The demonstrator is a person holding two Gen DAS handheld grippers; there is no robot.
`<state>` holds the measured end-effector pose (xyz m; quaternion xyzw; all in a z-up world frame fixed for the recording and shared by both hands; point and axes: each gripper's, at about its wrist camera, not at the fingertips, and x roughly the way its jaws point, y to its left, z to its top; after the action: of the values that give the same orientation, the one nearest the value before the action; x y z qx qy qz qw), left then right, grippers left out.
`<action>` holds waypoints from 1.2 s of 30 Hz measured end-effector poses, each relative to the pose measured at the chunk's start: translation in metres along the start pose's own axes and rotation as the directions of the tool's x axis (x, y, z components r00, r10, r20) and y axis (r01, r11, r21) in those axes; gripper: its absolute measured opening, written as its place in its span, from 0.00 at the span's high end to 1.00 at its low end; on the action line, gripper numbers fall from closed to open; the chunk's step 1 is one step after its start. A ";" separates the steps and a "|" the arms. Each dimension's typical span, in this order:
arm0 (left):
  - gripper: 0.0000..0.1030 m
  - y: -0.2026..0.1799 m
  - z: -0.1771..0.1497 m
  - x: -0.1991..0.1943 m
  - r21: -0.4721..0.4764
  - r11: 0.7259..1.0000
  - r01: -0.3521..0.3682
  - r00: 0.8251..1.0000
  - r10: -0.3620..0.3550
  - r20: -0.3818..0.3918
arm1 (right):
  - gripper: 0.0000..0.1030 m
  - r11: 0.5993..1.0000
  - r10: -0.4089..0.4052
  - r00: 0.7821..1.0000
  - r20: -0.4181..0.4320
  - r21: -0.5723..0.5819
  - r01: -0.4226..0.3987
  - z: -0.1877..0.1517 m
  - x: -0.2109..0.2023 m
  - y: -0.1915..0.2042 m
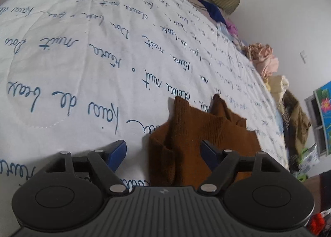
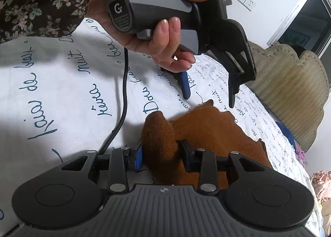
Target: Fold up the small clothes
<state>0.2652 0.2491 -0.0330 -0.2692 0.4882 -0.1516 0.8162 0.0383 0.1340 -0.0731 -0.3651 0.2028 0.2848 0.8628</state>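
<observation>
Folding brown knit garment (image 2: 206, 131) | right gripper (image 2: 161, 154) pinches its near-left edge | left gripper (image 1: 163, 152) wide open, empty, garment just ahead, right jaw over it

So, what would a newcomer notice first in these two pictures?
First, the rust-brown knitted garment lying in the middle of the white quilted bedspread with blue handwriting. The right hand-held gripper pinches a fold of it, while the left hand-held gripper stands open above it. A row of crumpled clothes lines the bed's far edge by the wall.
</observation>
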 end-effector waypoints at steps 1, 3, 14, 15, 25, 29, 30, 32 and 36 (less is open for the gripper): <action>0.24 -0.001 0.000 0.003 0.000 1.000 0.011 1.000 -0.011 -0.018 | 0.63 1.000 0.004 1.000 -0.001 0.006 -0.004 0.000 0.000 -0.001; 0.24 -0.004 0.000 0.006 0.003 1.000 0.021 0.999 -0.021 -0.039 | 0.63 1.000 0.009 1.000 -0.001 0.014 -0.009 0.000 0.002 -0.003; 0.86 -0.031 0.001 0.046 0.030 0.999 -0.028 0.991 0.032 -0.129 | 0.66 1.000 -0.011 1.000 -0.002 0.019 0.011 -0.001 0.006 -0.002; 0.86 -0.032 0.000 0.049 0.033 0.999 -0.037 0.991 0.041 -0.127 | 0.71 0.999 0.003 1.000 -0.002 0.034 -0.003 -0.001 0.005 -0.004; 0.89 -0.052 -0.001 0.036 0.000 0.999 -0.039 0.998 0.039 -0.053 | 0.88 0.987 0.005 0.996 0.091 0.161 -0.020 -0.011 -0.022 -0.038; 0.89 -0.082 0.001 0.030 0.004 1.000 -0.022 0.999 0.022 -0.028 | 0.88 0.975 -0.028 0.990 0.137 0.223 -0.003 -0.020 -0.041 -0.056; 0.89 -0.092 0.002 0.029 0.005 1.000 -0.016 1.000 0.016 -0.020 | 0.88 0.970 -0.039 0.988 0.152 0.243 0.001 -0.023 -0.047 -0.062; 0.89 -0.115 0.004 0.032 0.019 1.000 -0.003 1.000 0.003 -0.018 | 0.88 0.960 -0.080 0.981 0.176 0.280 0.028 -0.029 -0.062 -0.077; 0.89 -0.177 0.003 0.051 0.085 0.996 -0.008 1.000 0.010 -0.023 | 0.88 0.926 -0.161 0.968 0.192 0.368 0.081 -0.050 -0.090 -0.114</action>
<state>0.2950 0.0805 0.0361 -0.2301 0.4919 -0.1716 0.8220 0.0367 0.0003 0.0028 -0.1805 0.1319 0.2278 0.9477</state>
